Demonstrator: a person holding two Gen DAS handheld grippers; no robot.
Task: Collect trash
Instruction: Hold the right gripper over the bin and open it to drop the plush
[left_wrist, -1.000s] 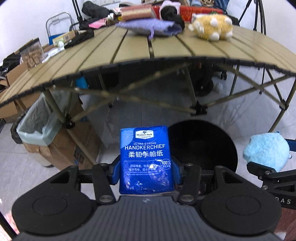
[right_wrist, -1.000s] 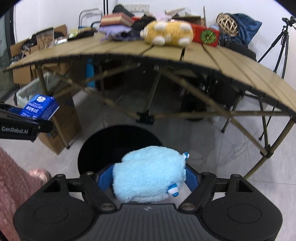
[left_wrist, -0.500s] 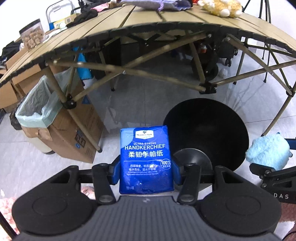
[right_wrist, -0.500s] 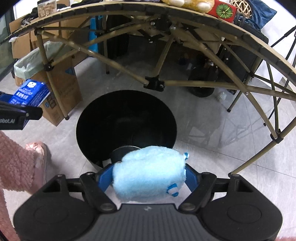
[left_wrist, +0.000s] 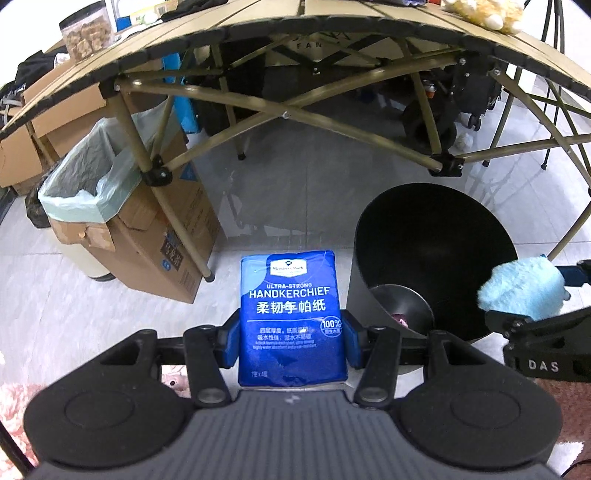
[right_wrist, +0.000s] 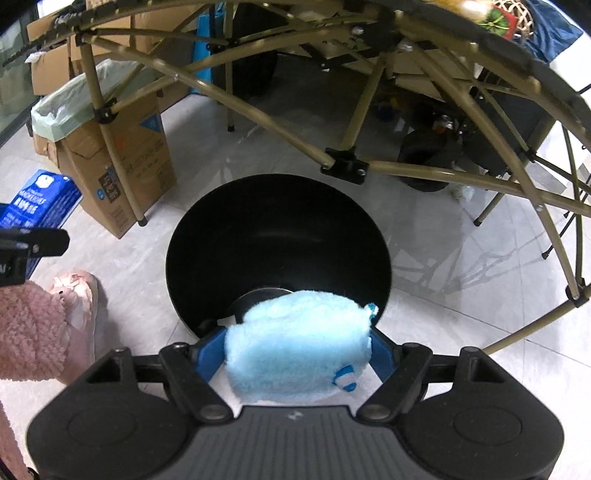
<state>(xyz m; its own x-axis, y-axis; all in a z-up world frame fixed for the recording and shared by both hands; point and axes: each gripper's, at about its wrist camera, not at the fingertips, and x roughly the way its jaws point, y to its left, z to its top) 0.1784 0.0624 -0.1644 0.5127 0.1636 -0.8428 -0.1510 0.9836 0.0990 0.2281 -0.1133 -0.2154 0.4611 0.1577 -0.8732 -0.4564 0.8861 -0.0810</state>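
My left gripper (left_wrist: 291, 343) is shut on a blue handkerchief tissue pack (left_wrist: 290, 314), held upright over the floor just left of the black round bin (left_wrist: 436, 266). My right gripper (right_wrist: 297, 354) is shut on a light-blue plush toy (right_wrist: 299, 354) at the near rim of the same bin (right_wrist: 277, 251). The plush (left_wrist: 522, 290) and right gripper show at the right of the left wrist view. The tissue pack (right_wrist: 38, 206) shows at the left edge of the right wrist view. Something small and pink lies at the bin's bottom (left_wrist: 400, 319).
A folding slat table (left_wrist: 295, 40) arches overhead, with crossed legs (right_wrist: 343, 162) behind the bin. A cardboard box with a pale green liner bag (left_wrist: 99, 184) stands to the left. A pink slipper (right_wrist: 70, 291) is on the floor at left.
Both grippers have dropped lower and tilted down, under the table's edge. The black bin now looks larger and closer, with the plush at its rim.
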